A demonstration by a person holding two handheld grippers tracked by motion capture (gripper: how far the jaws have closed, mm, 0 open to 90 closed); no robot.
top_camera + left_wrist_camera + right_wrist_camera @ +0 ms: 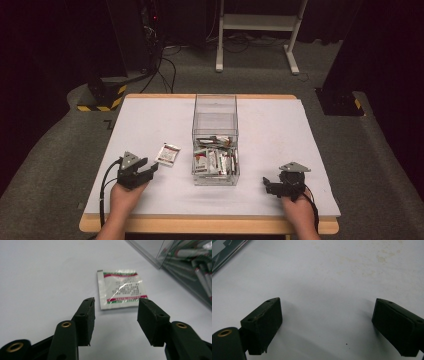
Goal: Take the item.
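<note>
Sachets fill the lower part of one clear plastic box [215, 140] at the middle of the white table [280, 130], too many and too tangled to count; one flat white sachet with red and green print [168, 154] lies alone just left of the box; the left gripper [150, 171] sits near that sachet, jaws wide and empty; the right gripper [266, 186], right of the box, also gapes wide with nothing between.

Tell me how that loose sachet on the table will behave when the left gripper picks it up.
The sachet lies flat and thin, so it is probably light and floppy and may sag from one pinched edge. Its glossy film catches glare, so it could slip between the pads. Lying flush on the table, its edge may be hard to get under.
</note>
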